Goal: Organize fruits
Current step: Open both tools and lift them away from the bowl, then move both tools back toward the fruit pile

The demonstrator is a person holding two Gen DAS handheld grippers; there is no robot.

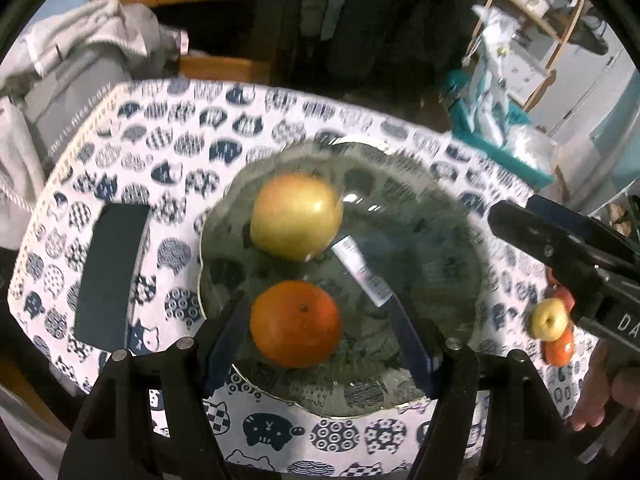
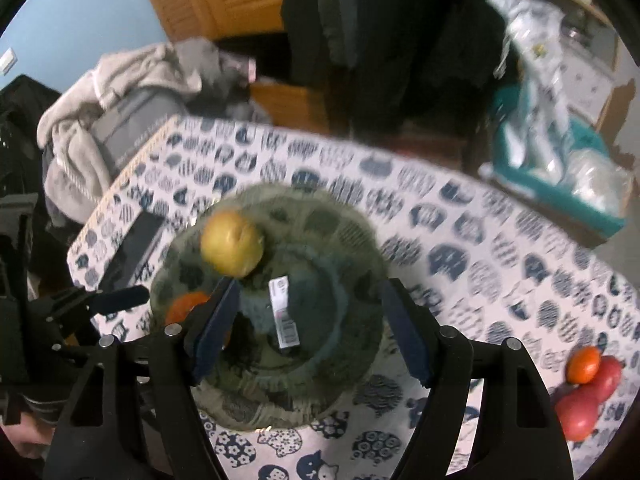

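My tablecloth [image 1: 192, 152] was white with navy cat prints; the glass plate [image 1: 440, 240] held 1 yellow apple [image 1: 296, 216] and 1 orange [image 1: 295, 323].

Below my left gripper [image 1: 318, 334] I see a clear glass plate [image 1: 432, 216], glossy, with a paper label [image 1: 362, 272]. The orange [image 1: 296, 322] between its matt black plastic fingers [image 1: 412, 344] looks smooth and shiny. Printed cloth [image 1: 168, 148] covers the bench.

Blurred throughout in the right wrist view. Orange [image 2: 188, 306] half hidden behind left finger of right tongs [image 2: 314, 328]. Sticker [image 1: 362, 274] print on glass plate [image 1: 440, 240] unreadable. Red fruit [image 1: 562, 294] beside right tongs [image 1: 520, 220] mostly covered.
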